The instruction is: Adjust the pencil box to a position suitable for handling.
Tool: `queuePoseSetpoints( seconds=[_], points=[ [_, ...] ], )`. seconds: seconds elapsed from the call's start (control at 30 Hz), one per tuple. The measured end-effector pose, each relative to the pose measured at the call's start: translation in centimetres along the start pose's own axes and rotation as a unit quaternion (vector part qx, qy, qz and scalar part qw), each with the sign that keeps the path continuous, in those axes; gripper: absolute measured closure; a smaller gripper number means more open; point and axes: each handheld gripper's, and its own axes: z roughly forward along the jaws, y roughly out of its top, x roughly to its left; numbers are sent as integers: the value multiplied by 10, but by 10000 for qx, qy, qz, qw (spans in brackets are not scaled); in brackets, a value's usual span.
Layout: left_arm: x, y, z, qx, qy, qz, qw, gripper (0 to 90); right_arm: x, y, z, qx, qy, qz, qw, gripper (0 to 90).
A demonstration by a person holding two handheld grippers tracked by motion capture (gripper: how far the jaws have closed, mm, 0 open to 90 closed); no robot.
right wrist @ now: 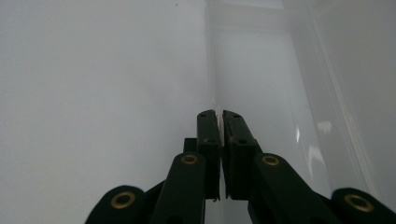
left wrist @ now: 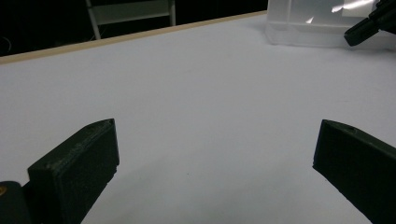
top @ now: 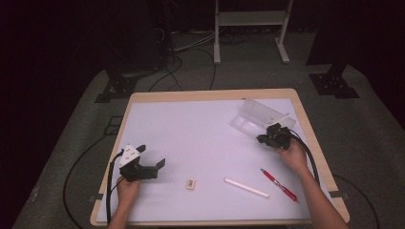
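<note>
Nearest, the left gripper (top: 152, 164) hovers released over bare white table (top: 200, 133). Farther right, the right gripper (right wrist: 220, 119) is clenched on the thin wall of the clear plastic box (top: 255, 117); keep pressure gentle and lift slowly so it doesn't slip.

A red pen (top: 279, 184), a white stick (top: 246, 187) and a small eraser (top: 191, 183) lie apart on the tabletop (top: 191, 129), near its front edge.
</note>
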Motion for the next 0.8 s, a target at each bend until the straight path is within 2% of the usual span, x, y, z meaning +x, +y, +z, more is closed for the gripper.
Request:
queuePoseSetpoints(
  seconds=[0.2, 0.3, 0.37, 0.43, 0.57, 0.6, 0.67, 0.77, 0.8],
  points=[
    [0, 0, 0, 1, 6, 6, 10000, 0, 0, 2, -11, -203, 84, 20, 9998, 865],
    [0, 0, 0, 1, 7, 6, 10000, 0, 3, 5, -17, -318, 165, -32, 9994, 866],
    [0, 0, 0, 4, 10, 9, 10000, 0, 7, 8, -23, -487, 283, -100, 9984, 867],
    [0, 0, 0, 2, 11, 5, 10000, 0, 10, 10, -25, -540, 309, -80, 9980, 867],
    [0, 0, 0, 2, 12, 0, 10000, 0, 18, 15, -30, -730, 481, -168, 9960, 867],
    [0, 0, 0, 3, 11, 3, 10000, 0, 22, 17, -31, -812, 594, -225, 9947, 867],
    [0, 0, 0, 3, 10, 4, 10000, 0, 24, 18, -32, -836, 647, -231, 9941, 867],
    [0, 0, 0, 2, 12, 3, 10000, 0, 33, 23, -33, -878, 872, -286, 9919, 867],
    [0, 0, 0, 2, 13, 5, 10000, 0, 39, 28, -33, -903, 946, -373, 9907, 867]
  ],
)
